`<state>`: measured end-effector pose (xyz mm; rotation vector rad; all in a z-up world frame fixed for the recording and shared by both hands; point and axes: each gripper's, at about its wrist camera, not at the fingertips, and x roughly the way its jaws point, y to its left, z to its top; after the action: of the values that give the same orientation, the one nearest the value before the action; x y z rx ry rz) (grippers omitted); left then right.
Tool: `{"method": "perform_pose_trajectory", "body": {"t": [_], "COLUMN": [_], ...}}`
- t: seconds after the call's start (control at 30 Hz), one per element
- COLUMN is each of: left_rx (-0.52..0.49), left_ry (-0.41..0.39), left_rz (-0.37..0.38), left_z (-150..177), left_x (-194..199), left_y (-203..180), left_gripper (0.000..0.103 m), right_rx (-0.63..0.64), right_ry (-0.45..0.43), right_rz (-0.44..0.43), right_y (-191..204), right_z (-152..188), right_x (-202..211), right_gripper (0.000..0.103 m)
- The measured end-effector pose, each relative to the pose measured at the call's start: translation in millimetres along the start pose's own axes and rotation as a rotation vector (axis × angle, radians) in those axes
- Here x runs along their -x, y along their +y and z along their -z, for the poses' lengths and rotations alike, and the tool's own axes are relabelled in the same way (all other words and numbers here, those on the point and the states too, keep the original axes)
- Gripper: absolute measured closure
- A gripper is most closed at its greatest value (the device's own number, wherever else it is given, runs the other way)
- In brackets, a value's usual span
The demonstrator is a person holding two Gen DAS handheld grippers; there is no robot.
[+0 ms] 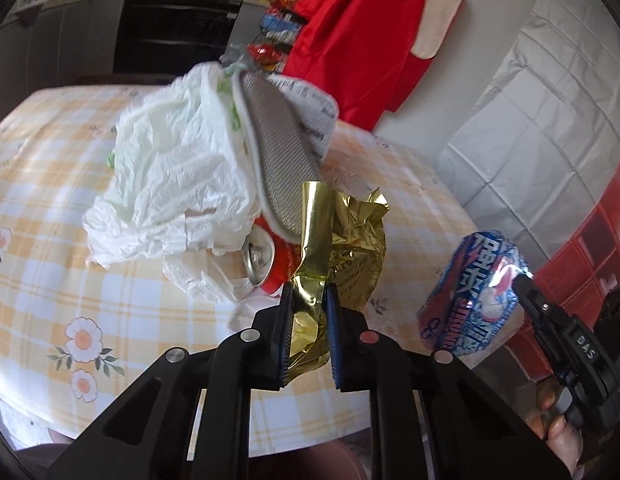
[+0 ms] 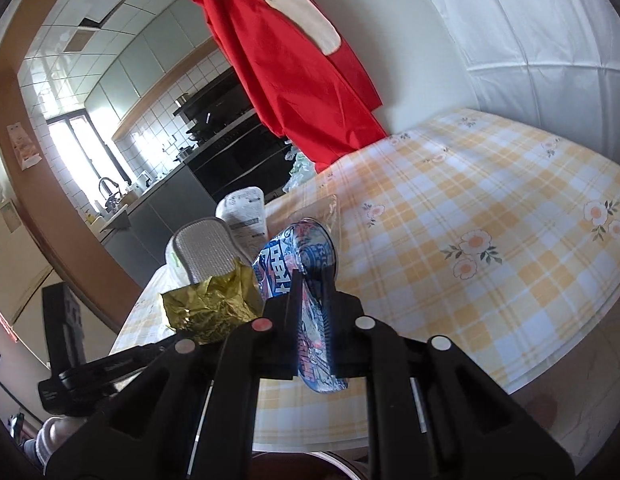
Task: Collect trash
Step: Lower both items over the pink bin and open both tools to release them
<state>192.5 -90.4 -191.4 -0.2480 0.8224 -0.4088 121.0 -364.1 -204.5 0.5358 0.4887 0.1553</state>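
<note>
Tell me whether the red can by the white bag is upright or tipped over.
Tipped over. The red can lies on its side on the tablecloth, its silver top facing the camera, beside the white bag.

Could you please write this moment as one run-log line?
left gripper: shut on gold foil | right gripper: shut on blue wrapper | on table: white bag, red can

Table under yellow-checked floral cloth, bearing crumpled white plastic bag and red can.
</note>
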Motion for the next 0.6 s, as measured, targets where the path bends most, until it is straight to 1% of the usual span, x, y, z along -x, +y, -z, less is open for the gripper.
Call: {"method": "perform_pose_trajectory", "body": {"t": [0.2,0.3,0.37,0.43,0.5,0.6], "left_rx": [-0.071,-0.088,-0.112,-0.132,-0.135,-0.124], "left_ry": [-0.067,-0.101,-0.118,-0.123,-0.1,-0.067], "left_rz": [0.02,0.031,0.026,0.019,0.034,0.038], "left_z": [0.2,6.7,15.1,25.9,35.5,54.6], "left_x": [54.1,82.6,103.2,122.2,133.4,149.9], "left_y": [-12.1,-12.8,-13.3,-12.1,-9.8,-0.5], "left_gripper": [0.088,0.088,0.088,0.088,0.087,0.087], "right_rx": [0.019,0.044,0.056,0.067,0.082,0.098], "right_ry": [-0.029,-0.046,-0.054,-0.061,-0.067,-0.07], "right_rz": [-0.026,-0.04,-0.047,-0.055,-0.06,-0.067], "right_y": [18.7,31.3,38.6,47.5,54.9,65.9], "right_z": [-3.9,-6.1,-6.3,-6.2,-5.2,-2.5], "right_x": [19.1,31.7,39.2,47.9,55.7,66.7], "right_gripper": [0.09,0.09,0.09,0.09,0.09,0.09]}}
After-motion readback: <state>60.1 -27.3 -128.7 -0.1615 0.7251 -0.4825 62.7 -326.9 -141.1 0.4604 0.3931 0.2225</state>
